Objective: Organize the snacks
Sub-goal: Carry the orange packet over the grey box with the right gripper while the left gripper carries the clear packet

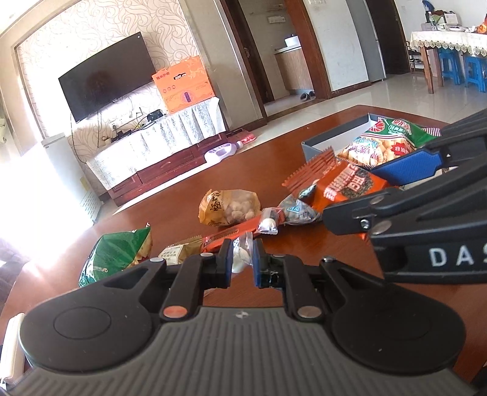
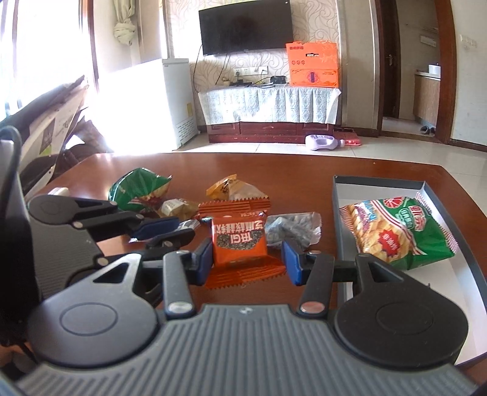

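Closest to me, my left tongs (image 1: 242,259) are pinched right down on a small clear wrapper (image 1: 243,254) with something white inside; it stands up between the pads, its long axis rising away from the tabletop (image 1: 182,195). My right tongs (image 2: 246,259) are partly open around an orange snack packet (image 2: 240,240). The left pad touches its edge, but I cannot tell whether the right pad does. The packet's long axis runs straight out from the tongs, its print is upside down to me and one crimped end points toward the television (image 2: 245,26).

Just past the orange packet lies a grey foil pack (image 2: 292,228), off to its right. Beyond it is a yellow bag (image 2: 231,189), and to the left of my right tongs a green bag (image 2: 140,185) and a small tan packet (image 2: 176,207). To the right of those tongs sits a grey tray (image 2: 377,182) holding a large green-and-red bag of chips (image 2: 404,231), lying flat with its long axis across the tray.

The tabletop is glossy reddish-brown wood with a curved edge. Behind it are a pale tiled floor (image 2: 274,149), a low cabinet under a white cloth (image 2: 268,103), an orange box (image 2: 313,64) on it, patterned wallpaper and a white freezer (image 2: 170,100) by a bright window.
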A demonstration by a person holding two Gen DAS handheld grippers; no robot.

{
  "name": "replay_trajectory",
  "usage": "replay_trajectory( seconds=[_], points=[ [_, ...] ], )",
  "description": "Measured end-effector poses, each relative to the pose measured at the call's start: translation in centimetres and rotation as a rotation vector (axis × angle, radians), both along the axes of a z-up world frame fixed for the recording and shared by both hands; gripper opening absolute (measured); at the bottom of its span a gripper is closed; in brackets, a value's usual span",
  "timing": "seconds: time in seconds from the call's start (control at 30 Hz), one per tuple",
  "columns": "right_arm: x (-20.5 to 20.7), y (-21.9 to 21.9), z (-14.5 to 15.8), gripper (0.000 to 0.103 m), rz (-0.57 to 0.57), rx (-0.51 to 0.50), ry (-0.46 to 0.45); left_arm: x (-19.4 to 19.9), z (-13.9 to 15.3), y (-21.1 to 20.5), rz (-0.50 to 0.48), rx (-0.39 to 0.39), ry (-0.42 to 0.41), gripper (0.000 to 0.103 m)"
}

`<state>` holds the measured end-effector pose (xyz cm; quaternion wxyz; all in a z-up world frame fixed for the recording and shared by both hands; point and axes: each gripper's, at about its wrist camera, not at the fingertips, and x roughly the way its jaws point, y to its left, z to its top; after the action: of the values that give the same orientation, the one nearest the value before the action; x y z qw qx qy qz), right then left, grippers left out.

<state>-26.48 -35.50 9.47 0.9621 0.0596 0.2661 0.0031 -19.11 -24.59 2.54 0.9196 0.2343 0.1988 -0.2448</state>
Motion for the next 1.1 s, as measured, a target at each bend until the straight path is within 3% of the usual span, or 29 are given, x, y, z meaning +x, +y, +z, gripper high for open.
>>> replay_trajectory(
  seconds=[1.1],
  points=[
    [-2.4,-4.6,0.8,0.052,-0.094,0.039,-0.056,-0.8,2.0,-5.2,-0.052,-0.07,0.005,0.017]
  ],
)
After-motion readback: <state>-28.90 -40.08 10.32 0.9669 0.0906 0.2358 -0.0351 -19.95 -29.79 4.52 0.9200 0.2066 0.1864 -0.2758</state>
